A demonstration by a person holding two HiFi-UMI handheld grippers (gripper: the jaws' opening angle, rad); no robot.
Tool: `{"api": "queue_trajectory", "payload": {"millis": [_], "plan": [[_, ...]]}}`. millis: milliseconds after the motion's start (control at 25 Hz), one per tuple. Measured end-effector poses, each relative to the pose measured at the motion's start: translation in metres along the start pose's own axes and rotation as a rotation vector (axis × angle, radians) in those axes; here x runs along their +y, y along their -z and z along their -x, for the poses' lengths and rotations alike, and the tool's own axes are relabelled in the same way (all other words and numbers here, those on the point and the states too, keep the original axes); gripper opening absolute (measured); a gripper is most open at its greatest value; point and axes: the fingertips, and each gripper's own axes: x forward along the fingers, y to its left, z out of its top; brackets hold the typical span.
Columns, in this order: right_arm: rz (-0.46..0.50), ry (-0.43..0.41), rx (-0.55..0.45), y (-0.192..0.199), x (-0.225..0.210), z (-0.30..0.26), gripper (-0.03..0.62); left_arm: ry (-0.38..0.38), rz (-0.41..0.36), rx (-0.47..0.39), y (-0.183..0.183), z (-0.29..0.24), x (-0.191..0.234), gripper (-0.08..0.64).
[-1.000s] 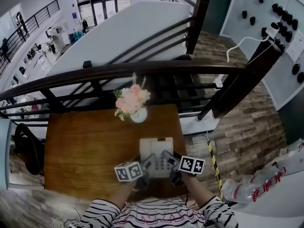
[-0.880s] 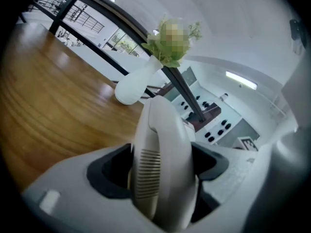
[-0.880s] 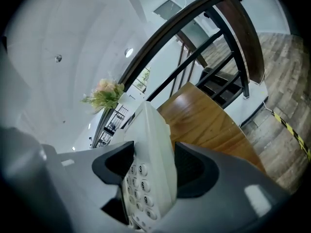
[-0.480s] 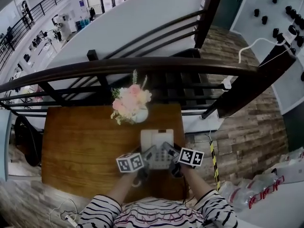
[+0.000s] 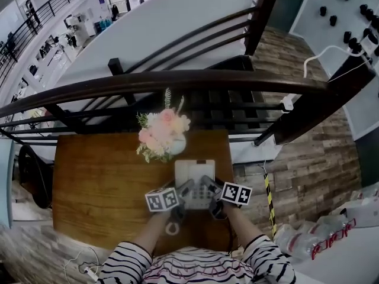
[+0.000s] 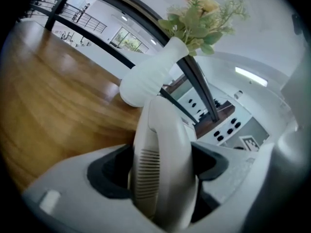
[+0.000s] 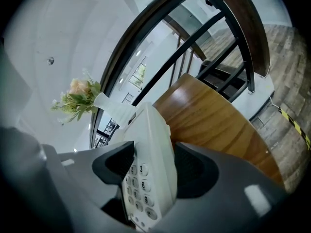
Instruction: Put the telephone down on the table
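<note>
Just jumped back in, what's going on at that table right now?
A person holds a white telephone between two hand-held grippers, over the near right part of the wooden table. The left gripper is clamped on the handset side and the right gripper on the keypad side. A vase of flowers stands just beyond the telephone. Whether the telephone already rests on the tabletop cannot be told, and neither gripper has let go.

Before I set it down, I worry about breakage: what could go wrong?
The vase stands just beyond the phone; sliding forward could tip it.
The phone hangs near the right edge of the table; it may overhang.
The left gripper grips the handset, which might lift off.
</note>
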Motion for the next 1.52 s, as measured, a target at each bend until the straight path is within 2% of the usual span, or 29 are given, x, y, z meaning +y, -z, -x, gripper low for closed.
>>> {"api": "queue_trajectory", "payload": {"millis": [840,1520], "plan": [[-0.035,-0.031,0.042,-0.001,-0.013,-0.011,0.262,-0.054,-0.017,0.026,0.004,-0.011,0.008,0.37],[0.011,0.025,0.008,0.001,-0.008,0.009,0.29,-0.004,-0.039,0.043,0.007,0.006,-0.004,0.39]]}}
